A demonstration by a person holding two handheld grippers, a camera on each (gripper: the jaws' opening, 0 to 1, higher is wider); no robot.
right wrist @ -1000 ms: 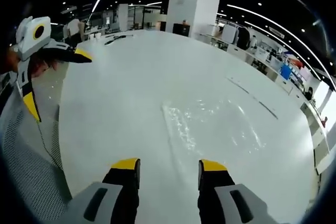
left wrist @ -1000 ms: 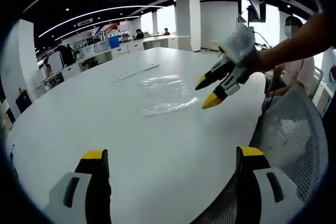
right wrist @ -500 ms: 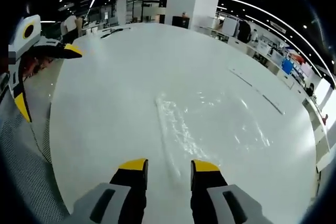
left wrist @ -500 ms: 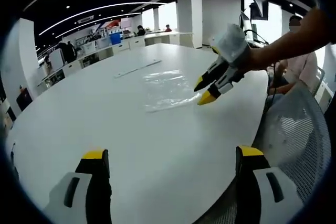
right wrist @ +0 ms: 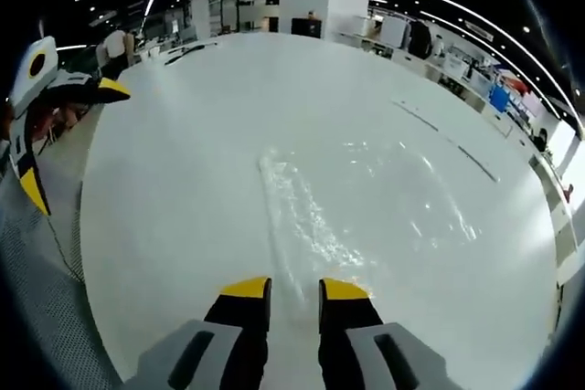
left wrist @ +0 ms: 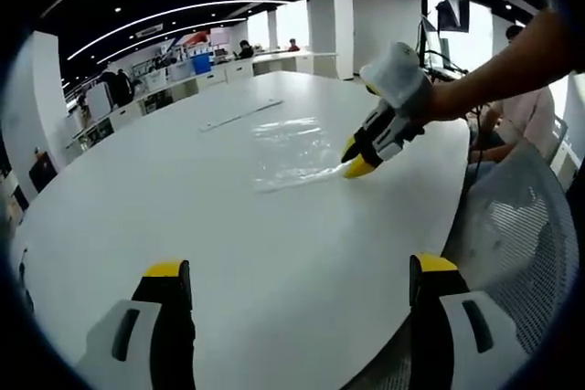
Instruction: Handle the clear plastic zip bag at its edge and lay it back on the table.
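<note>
Lying flat on the round white table (left wrist: 183,216), the clear plastic zip bag (right wrist: 366,203) is sitting toward the far-right part of the tabletop in the left gripper view (left wrist: 292,148), near the edge where the grey mesh chair back (left wrist: 512,244) is showing. Its long axis seems to be running across the right gripper's line of approach, with a crinkled edge strip pointing back toward the yellow-tipped right gripper (right wrist: 294,289); which end carries the zip I cannot tell. That gripper is hovering at the near corner with its jaws narrowed to a slim gap; whether film is already between them is unclear, though they look not yet closed on it. The yellow-tipped left gripper (left wrist: 291,271) is standing wide open, well apart from the bag, holding nothing. Risks, as I am judging them: the film is thin and slick, so the tips may be scraping the tabletop and pushing the edge away rather than pinching it; a shallow bite could be letting the bag slip out on lifting; glare is making the true edge hard to place.
</note>
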